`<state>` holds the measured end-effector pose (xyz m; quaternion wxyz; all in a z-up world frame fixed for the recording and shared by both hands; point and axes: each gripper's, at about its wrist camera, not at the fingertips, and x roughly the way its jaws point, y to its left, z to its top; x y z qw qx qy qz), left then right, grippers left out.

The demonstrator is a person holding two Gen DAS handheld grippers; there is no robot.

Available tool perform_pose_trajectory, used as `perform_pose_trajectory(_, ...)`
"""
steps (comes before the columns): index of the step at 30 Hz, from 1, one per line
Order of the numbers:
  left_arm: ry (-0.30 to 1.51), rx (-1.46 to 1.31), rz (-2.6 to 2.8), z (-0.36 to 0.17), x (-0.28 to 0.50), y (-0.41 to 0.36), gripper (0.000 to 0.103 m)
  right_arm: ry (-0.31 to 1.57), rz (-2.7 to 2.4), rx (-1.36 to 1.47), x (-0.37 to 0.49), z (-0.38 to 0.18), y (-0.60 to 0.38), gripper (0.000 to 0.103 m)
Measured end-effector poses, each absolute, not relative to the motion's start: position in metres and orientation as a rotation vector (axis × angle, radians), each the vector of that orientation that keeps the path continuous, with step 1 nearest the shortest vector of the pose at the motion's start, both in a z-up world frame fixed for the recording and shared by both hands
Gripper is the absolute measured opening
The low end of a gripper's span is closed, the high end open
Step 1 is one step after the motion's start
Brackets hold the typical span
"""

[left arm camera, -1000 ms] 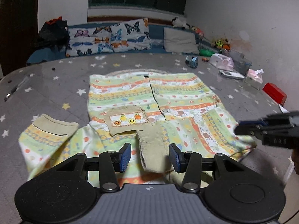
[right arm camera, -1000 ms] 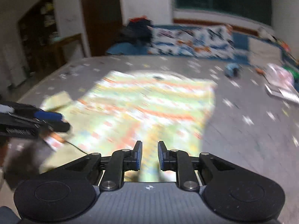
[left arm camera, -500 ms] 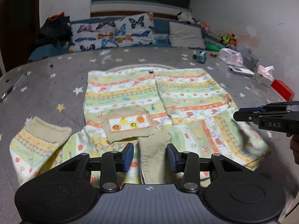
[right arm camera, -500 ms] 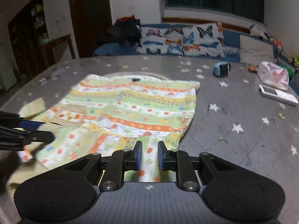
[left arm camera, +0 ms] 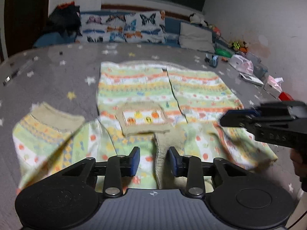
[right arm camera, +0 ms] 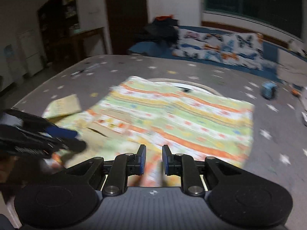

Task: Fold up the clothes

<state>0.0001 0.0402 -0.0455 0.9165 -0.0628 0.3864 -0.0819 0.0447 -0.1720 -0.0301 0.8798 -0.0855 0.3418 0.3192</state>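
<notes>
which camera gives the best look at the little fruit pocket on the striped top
The left wrist view: the pocket faces the camera near the middle of the striped top, with its beige border and fruit motifs readable despite some blur. In the right wrist view it is a smeared patch, seen at an angle.

The left gripper (left arm camera: 153,160) has just been closing, cloth between its jaws. The right gripper (right arm camera: 154,159) is nearly closed.

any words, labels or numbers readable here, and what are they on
"DAS": faint embossed letters on the side of the right gripper, partly blurred, so more letters may be missing.
White lettering on the left gripper: too blurred to read.
Boxes by the wall: no legible print.
</notes>
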Motion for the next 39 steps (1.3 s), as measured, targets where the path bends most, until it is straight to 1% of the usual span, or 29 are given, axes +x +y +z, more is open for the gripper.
perform_pose_trajectory(5, 0.78, -0.118, -0.165, -0.039, -0.009, 0.045, 0.034, 0.728, 0.777, -0.211, 0.043, -0.037, -0.13, 0.017)
perform_pose_trajectory(10, 0.731, -0.118, -0.065, -0.029, -0.013, 0.074, 0.035, 0.76, 0.82, -0.268, 0.037, -0.055, -0.105, 0.017)
perform_pose_trajectory(14, 0.719, -0.071, 0.019, -0.03, -0.007, 0.089, 0.035, 0.761, 0.817, -0.274, 0.036, -0.056, -0.104, 0.017)
perform_pose_trajectory(18, 0.686, 0.052, 0.066, -0.034, -0.004, 0.085, 0.035, 0.768, 0.816, -0.275, 0.036, -0.054, -0.104, 0.017)
perform_pose_trajectory(23, 0.709, 0.109, 0.093, -0.044, 0.0, 0.088, 0.036, 0.77, 0.815, -0.278, 0.037, -0.053, -0.104, 0.017)
perform_pose_trajectory(25, 0.735, 0.07, 0.098, -0.047, 0.003, 0.097, 0.03, 0.768, 0.815, -0.28, 0.036, -0.052, -0.103, 0.017)
perform_pose_trajectory(26, 0.742, 0.053, 0.099, -0.047, 0.004, 0.1, 0.021, 0.767, 0.815, -0.281, 0.036, -0.051, -0.103, 0.017)
perform_pose_trajectory(27, 0.746, 0.042, 0.095, -0.047, 0.004, 0.102, 0.017, 0.764, 0.813, -0.28, 0.036, -0.05, -0.104, 0.017)
perform_pose_trajectory(28, 0.75, 0.03, 0.092, -0.047, 0.004, 0.104, 0.01, 0.761, 0.812, -0.278, 0.035, -0.049, -0.104, 0.017)
perform_pose_trajectory(29, 0.752, 0.014, 0.086, -0.046, 0.004, 0.105, 0.006, 0.758, 0.81, -0.274, 0.035, -0.048, -0.105, 0.017)
perform_pose_trajectory(32, 0.724, -0.091, 0.032, -0.032, -0.002, 0.108, 0.002, 0.748, 0.796, -0.252, 0.035, -0.043, -0.111, 0.017)
perform_pose_trajectory(35, 0.667, -0.186, -0.059, -0.012, -0.009, 0.103, 0.001, 0.744, 0.791, -0.199, 0.034, -0.034, -0.121, 0.017)
perform_pose_trajectory(39, 0.616, -0.153, -0.083, 0.002, -0.016, 0.089, 0.002, 0.74, 0.782, -0.141, 0.034, -0.023, -0.133, 0.017)
